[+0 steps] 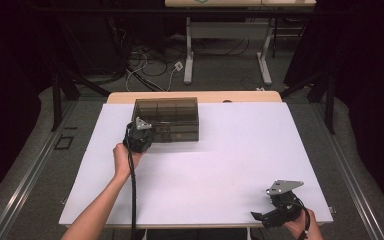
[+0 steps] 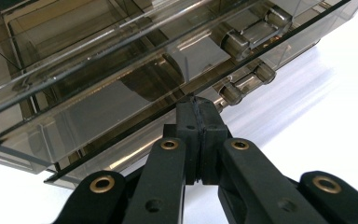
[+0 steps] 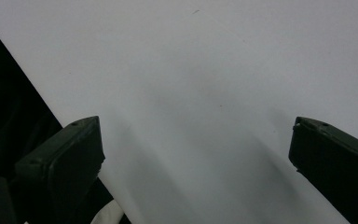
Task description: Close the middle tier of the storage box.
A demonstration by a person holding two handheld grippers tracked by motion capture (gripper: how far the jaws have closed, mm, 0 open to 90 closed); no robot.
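Since the white table (image 1: 240,165) takes up most of the high view, we'll start there: it's a big white surface with a strip of wood showing along its far edge. Next in size is the smoky see-through plastic box (image 1: 167,117), sitting near the far edge, left of the middle, with dividers and two latches (image 2: 249,35) visible through its wall up close. Our left gripper (image 1: 139,136) is right at the box's near left corner, jaws clenched together with the tips touching the box's lip, nothing between them that we can make out. Our right gripper (image 1: 280,210) is way over by the near right corner, well apart from the box, jaws spread wide over bare surface.
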